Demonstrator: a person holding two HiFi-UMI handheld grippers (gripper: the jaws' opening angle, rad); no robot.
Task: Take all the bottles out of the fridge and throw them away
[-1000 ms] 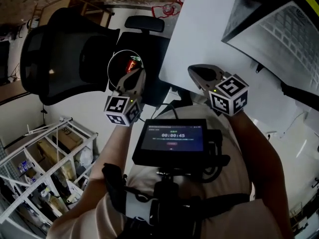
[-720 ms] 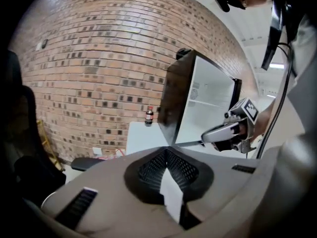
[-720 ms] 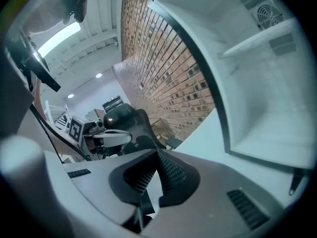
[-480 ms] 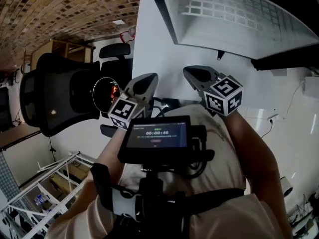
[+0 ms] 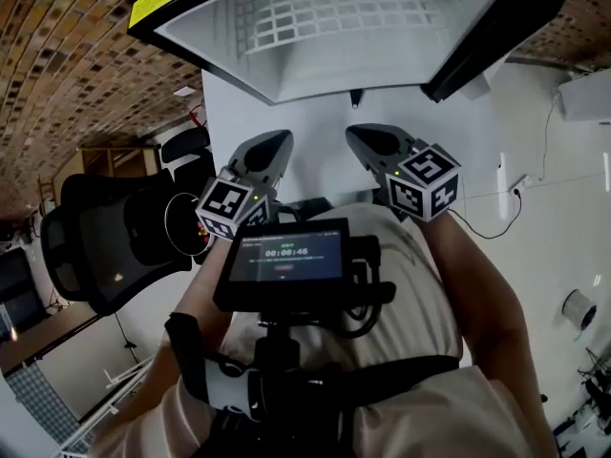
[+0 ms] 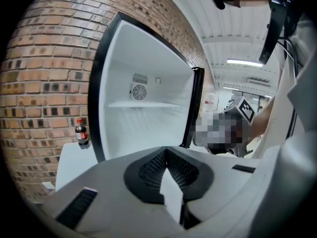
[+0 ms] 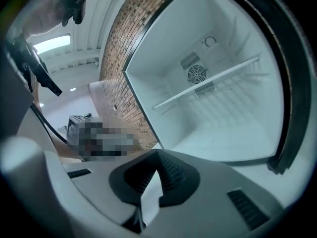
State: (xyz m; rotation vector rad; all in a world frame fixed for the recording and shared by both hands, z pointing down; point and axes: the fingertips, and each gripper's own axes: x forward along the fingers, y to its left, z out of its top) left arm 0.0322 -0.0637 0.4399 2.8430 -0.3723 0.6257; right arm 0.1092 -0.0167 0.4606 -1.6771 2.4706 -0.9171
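Standing upright on the white worktop (image 6: pixel 69 165) at the far left, a small cola bottle (image 6: pixel 81 133) has its red cap up and its long axis vertical. It is just outside the left wall of the fridge (image 6: pixel 148 128), close against the brick wall (image 6: pixel 44 83). It was likely set there for an easy side grasp.

The left gripper (image 5: pixel 272 151) has its jaws pressed together on nothing. It is aimed at the open compartment, which looks bare around its wire shelf (image 7: pixel 208 81) as far as both gripper views show.

The right gripper (image 5: pixel 368 141) is beside it, jaws likewise together and empty. Both seem held forward only to look inside. I judge the bottle on the worktop is what remains to throw away; no bin is in view.
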